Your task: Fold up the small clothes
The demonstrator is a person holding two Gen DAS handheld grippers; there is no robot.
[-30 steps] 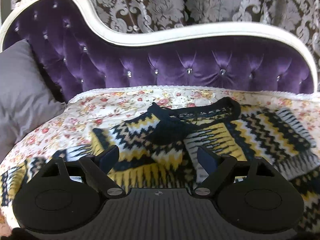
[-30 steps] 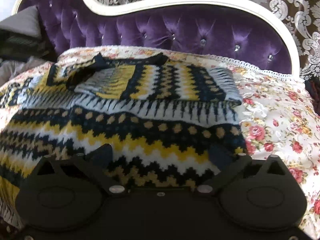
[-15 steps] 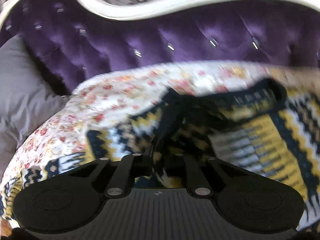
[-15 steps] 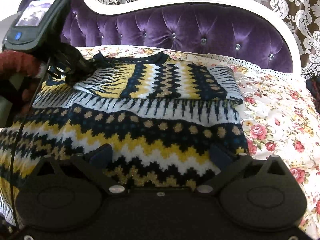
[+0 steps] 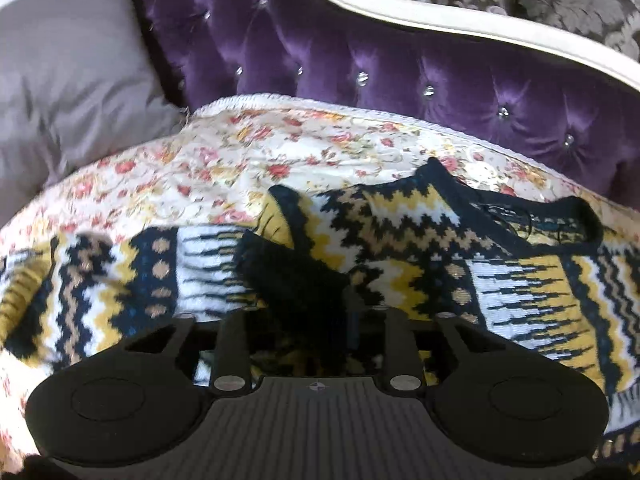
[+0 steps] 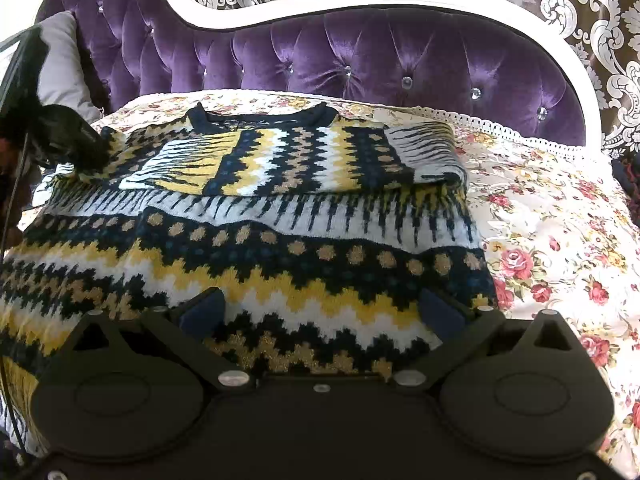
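- left gripper [image 5: 316,320]: jaws pinched in tight on a dark fold of the sweater [image 5: 400,232], pointing toward 12 o'clock
- right gripper [image 6: 320,312]: jaws spread wide, just hovering low

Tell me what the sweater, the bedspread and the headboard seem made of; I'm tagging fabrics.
Sweater: chunky knit yarn, probably wool or acrylic, with visible stitches and glittery gold thread. Bedspread: smooth woven cloth, floral print, lace-like edge. Headboard: glossy purple velvet-like upholstery, button-tufted, in a white glossy frame.

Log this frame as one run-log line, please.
phase: folding left sleeve | left gripper: jaws shut on black sleeve cuff | right gripper: jaws open over sweater hem | right sleeve: already folded in
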